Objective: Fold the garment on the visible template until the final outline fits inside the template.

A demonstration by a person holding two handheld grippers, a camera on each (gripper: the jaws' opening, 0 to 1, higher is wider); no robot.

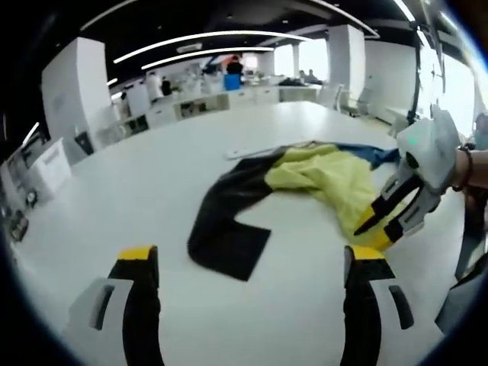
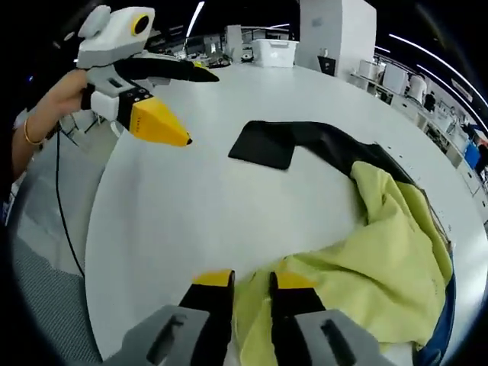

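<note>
Our left tongs (image 1: 252, 263) stand wide open above the white bench (image 1: 152, 175), their yellow-tipped jaws well apart with nothing between them, short of the garment's black sleeve (image 1: 229, 236). In the right gripper view we see these same tongs (image 2: 187, 107) held off the bench, beyond the sleeve's end.

Our right tongs (image 2: 250, 280) have their jaws drawn close together on the near edge of the garment's yellow part (image 2: 366, 259), a fold of that cloth pinched between them. The left gripper view shows them (image 1: 374, 229) coming in from the right, tips down on the yellow hem.

We see the garment (image 1: 305, 183) lying crumpled on the bench: black sleeve stretched out flat, yellow body bunched up, a blue strip (image 2: 442, 320) along its far edge.

A hand (image 2: 65, 95) grips the left tool.
</note>
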